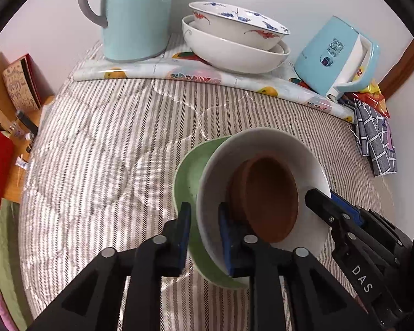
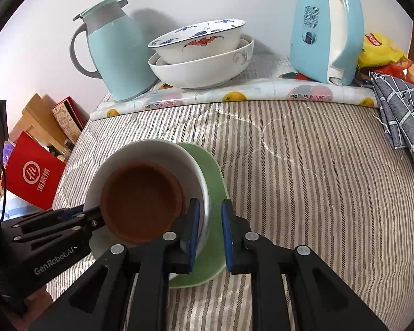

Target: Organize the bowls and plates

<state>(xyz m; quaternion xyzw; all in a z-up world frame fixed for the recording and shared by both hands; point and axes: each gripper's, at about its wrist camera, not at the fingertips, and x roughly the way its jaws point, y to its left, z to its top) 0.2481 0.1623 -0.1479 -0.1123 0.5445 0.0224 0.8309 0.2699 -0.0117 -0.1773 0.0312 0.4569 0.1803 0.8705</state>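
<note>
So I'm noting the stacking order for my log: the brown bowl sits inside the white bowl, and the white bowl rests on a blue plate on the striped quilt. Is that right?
Not quite: the plate under the white bowl is green, not blue, as the right wrist view shows. The rest holds: the brown bowl sits inside the white bowl, and the stack rests on the striped quilt.

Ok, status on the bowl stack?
left gripper open, right gripper open, each straddling white bowl rim. Inside it brown bowl, green plate underneath. Nothing blocking.
</note>
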